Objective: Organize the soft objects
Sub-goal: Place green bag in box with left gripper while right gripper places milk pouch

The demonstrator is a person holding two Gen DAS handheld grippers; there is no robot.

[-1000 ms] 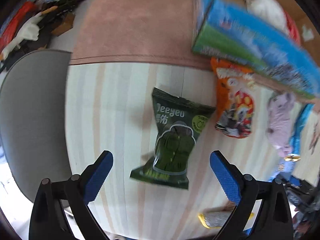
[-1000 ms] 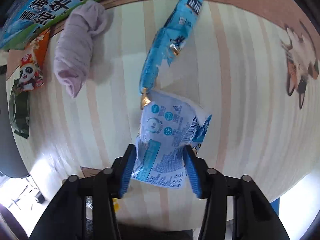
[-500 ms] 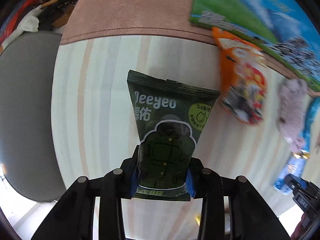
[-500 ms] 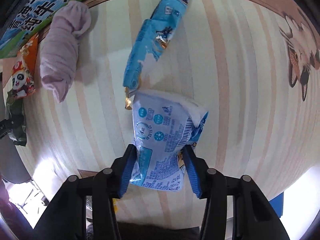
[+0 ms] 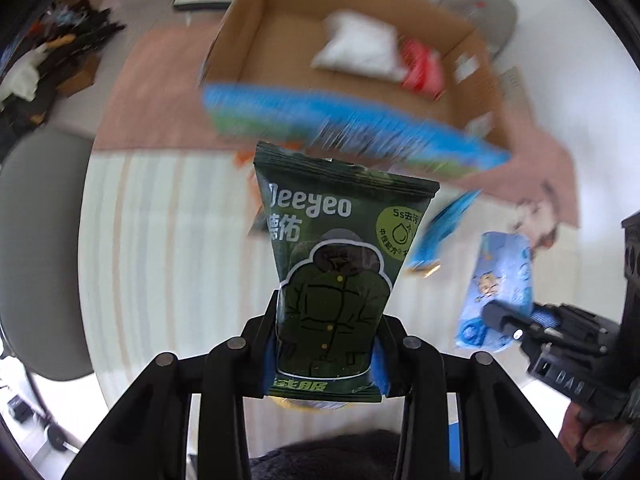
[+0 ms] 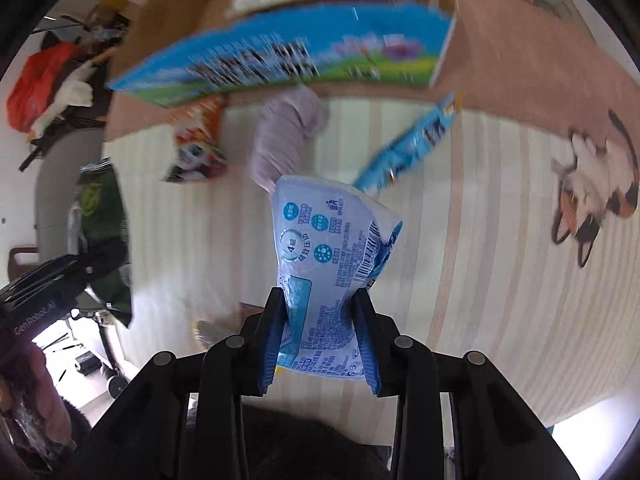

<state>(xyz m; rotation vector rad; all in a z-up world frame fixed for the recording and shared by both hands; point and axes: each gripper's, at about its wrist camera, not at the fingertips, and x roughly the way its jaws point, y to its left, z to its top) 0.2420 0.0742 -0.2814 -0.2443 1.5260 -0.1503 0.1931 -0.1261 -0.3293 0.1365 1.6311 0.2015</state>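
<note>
Both packets are now lifted off the mat: left gripper (image 5: 324, 354) clamps the green packet (image 5: 336, 280), right gripper (image 6: 320, 344) clamps the blue packet (image 6: 330, 276), box (image 5: 360, 60) ahead.

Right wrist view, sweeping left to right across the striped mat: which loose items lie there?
Green packet held by the left gripper → orange panda snack bag → rolled lilac cloth → long blue packet → cat picture at the far right.

Bright, even daylight is seen in both views. Motion blur smears the cardboard box (image 5: 352, 76) and background; held packets stay sharp. Fisheye edges are bent and vignetted.
</note>
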